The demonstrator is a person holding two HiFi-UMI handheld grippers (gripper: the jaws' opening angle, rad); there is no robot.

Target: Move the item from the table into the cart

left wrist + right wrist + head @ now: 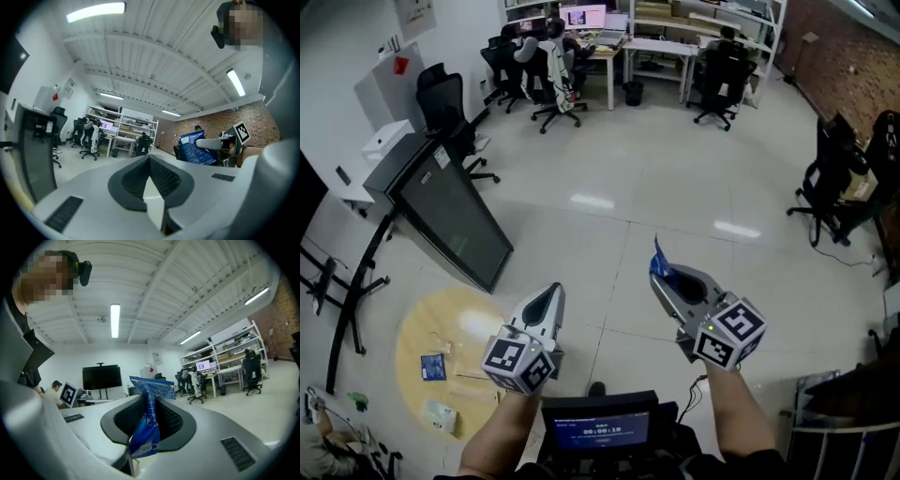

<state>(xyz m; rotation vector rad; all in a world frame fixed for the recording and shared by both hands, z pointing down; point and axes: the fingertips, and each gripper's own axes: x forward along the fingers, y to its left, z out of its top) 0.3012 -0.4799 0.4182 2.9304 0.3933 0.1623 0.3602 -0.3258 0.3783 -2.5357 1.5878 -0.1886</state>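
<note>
Carrying step: right gripper [663, 279] clamped on blue packet [146, 425], aloft at 1 o'clock; table [417, 323] at 8 o'clock. Left gripper [553, 292] closed, empty. Next, by judgement: find cart, lower, release.

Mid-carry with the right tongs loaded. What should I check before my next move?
1. Right tongs shut on the blue packet: ok.
2. Packet lifted clear of the table: ok.
3. Left tongs shut with nothing between them: ok.
4. Cart located: cannot tell, none clearly in view.
5. Table emptied: not ok, a second blue packet and a white item lie there.
</note>
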